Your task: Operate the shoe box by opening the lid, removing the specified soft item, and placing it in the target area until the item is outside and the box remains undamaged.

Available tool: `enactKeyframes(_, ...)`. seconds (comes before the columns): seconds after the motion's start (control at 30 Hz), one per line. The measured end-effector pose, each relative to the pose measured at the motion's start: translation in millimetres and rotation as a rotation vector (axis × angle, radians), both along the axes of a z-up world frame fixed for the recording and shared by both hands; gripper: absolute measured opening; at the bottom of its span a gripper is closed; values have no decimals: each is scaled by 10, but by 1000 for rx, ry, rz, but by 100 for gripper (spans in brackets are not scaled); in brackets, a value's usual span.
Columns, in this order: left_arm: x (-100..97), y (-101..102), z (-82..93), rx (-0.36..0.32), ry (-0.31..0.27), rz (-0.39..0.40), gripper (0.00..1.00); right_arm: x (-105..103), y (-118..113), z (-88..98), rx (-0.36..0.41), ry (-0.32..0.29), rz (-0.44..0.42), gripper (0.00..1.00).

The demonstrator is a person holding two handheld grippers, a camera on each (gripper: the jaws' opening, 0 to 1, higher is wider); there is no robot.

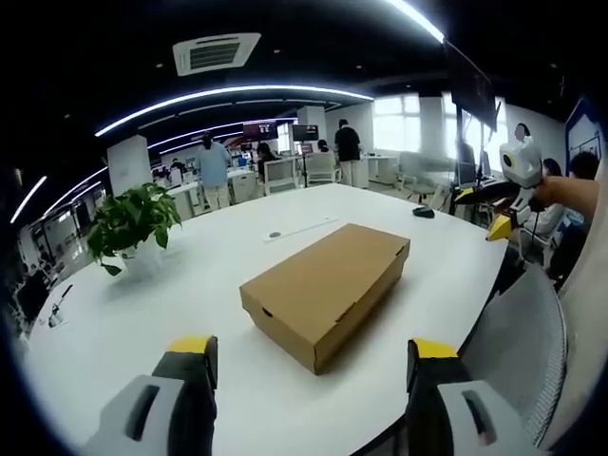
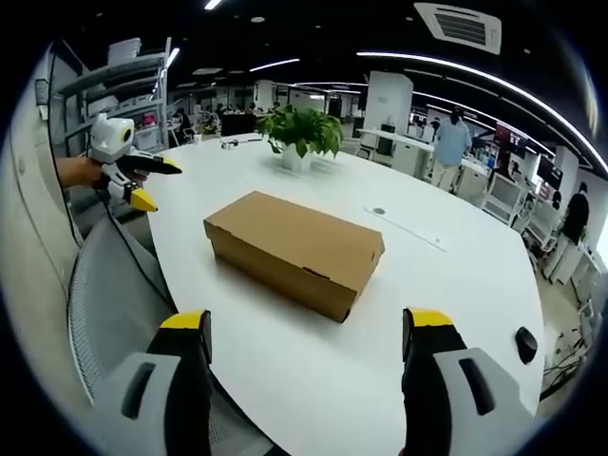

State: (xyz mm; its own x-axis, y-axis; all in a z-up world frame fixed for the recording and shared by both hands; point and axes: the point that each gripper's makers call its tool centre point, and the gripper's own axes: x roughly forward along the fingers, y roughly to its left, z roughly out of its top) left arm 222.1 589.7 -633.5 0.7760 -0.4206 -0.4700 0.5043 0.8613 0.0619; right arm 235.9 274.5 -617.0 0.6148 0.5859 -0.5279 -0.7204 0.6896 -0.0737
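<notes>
On the white worktop (image 1: 190,285) the cardboard shoe box (image 1: 328,288) is sitting closed, between your tongs. You are holding the left tongs (image 1: 313,366) and right tongs (image 2: 309,342) spread apart, touching nothing.

No writing, label, brand or number could be read anywhere. The cardboard shoe box (image 1: 328,290) on the white table (image 1: 190,294) bore plain brown faces in both gripper views, and the dark screens (image 1: 275,130) hanging far back in the office were too small to make out.
</notes>
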Motion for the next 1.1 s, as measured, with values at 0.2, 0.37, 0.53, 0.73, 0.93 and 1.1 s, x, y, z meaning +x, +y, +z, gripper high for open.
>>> enactKeyframes(0.2, -7, -15, -4, -1, 6, 2, 84, 19, 11, -7, -2, 5, 7, 78)
enactKeyframes(0.37, -16, -42, -2, 4, 9, 4, 86, 22, 6, -33, -19, 14, 14, 79)
enactKeyframes(0.53, -24, -70, 14, 7, 10, 11, 88, 40, 16, -22, -17, 14, 16, 80)
enactKeyframes(0.73, -28, -103, 16, 14, 15, 10, 87, 69, 10, -33, -25, 14, 20, 80)
enactKeyframes(0.93, 12, -134, -17, 7, 26, 23, 86, 100, -14, -59, -40, 17, 26, 80)
enactKeyframes(1.1, 40, -157, -60, 9, 28, 25, 84, 130, -25, -65, -46, 11, 31, 80)
